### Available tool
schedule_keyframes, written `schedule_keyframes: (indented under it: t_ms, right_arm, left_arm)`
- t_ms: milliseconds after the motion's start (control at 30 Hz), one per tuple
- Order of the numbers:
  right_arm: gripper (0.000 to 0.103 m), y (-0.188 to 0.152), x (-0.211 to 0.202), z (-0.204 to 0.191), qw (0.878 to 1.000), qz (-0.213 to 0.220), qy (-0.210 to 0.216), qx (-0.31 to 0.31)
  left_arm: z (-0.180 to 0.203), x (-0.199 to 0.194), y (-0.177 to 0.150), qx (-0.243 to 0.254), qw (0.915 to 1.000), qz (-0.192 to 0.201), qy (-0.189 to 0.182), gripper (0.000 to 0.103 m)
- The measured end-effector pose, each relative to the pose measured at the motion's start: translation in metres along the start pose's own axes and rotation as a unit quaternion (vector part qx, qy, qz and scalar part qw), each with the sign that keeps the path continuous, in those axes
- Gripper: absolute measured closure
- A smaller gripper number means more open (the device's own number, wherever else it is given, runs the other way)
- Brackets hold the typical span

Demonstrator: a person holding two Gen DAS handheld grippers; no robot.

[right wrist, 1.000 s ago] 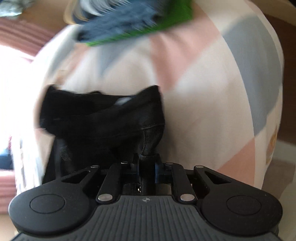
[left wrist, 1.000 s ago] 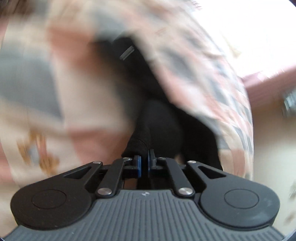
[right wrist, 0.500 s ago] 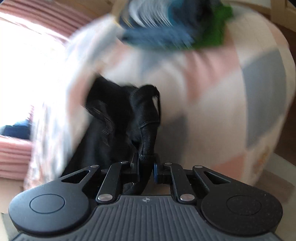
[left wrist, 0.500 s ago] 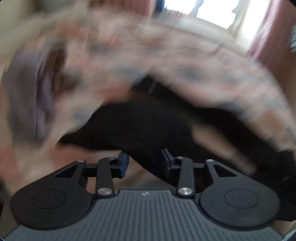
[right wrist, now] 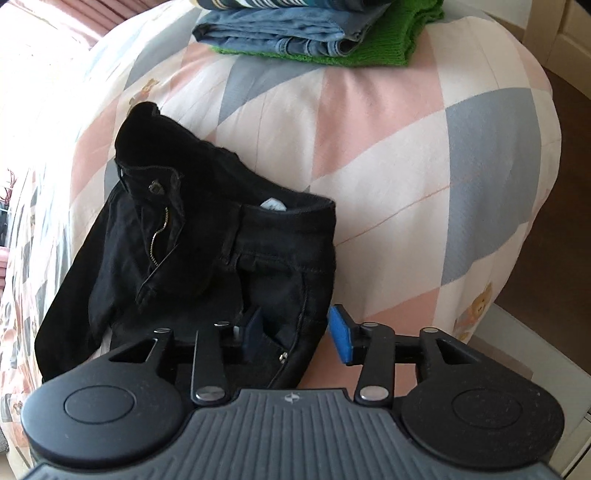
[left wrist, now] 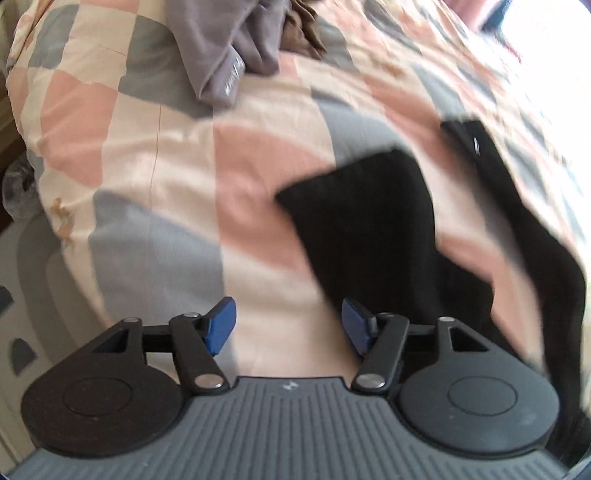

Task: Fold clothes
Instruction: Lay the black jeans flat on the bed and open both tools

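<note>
Black jeans [right wrist: 207, 236] lie on the checked bedspread [right wrist: 406, 147], waistband up and fly unzipped, in the right wrist view. My right gripper [right wrist: 295, 332] hovers over their lower right edge. Its jaws are opening, and the fabric lies slack between the blue pads without being pressed. In the left wrist view the black trouser legs [left wrist: 373, 221] stretch away to the right. My left gripper [left wrist: 288, 325] is left of them over bare bedspread [left wrist: 155, 155]. Its jaws are opening with nothing between them.
A stack of folded clothes, blue denim [right wrist: 288, 33] on a green knit [right wrist: 373, 51], sits at the far end of the bed. A crumpled grey-mauve garment [left wrist: 229, 48] and a brown one [left wrist: 299, 33] lie at the top of the left wrist view. The floor [left wrist: 22, 295] shows at left.
Both grippers have let go of the black jeans and their jaws have spread. The left gripper swung away to the left, off the trouser leg. The jeans have dropped flat onto the bed.
</note>
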State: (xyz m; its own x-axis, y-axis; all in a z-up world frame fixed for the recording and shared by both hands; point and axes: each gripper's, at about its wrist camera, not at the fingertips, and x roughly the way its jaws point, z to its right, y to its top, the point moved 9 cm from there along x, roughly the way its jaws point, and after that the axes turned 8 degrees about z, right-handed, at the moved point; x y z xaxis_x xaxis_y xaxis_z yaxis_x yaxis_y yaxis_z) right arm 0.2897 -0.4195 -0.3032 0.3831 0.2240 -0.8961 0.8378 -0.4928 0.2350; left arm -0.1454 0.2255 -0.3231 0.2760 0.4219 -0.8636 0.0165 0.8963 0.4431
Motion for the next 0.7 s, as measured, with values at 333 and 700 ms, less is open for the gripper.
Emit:
schedule_keyframes:
  t_ms: [333, 700]
  right_arm:
    - [0.048, -0.049, -0.034, 0.001, 0.999, 0.005, -0.034, -0.001]
    - [0.042, -0.131, -0.040, 0.000, 0.997, -0.005, -0.065, 0.042]
  left_arm:
    - [-0.008, 0.072, 0.064, -0.016, 0.9997, -0.018, 0.007, 0.045]
    - [-0.006, 0.093, 0.071, 0.088, 0.9929, -0.081, -0.003, 0.038]
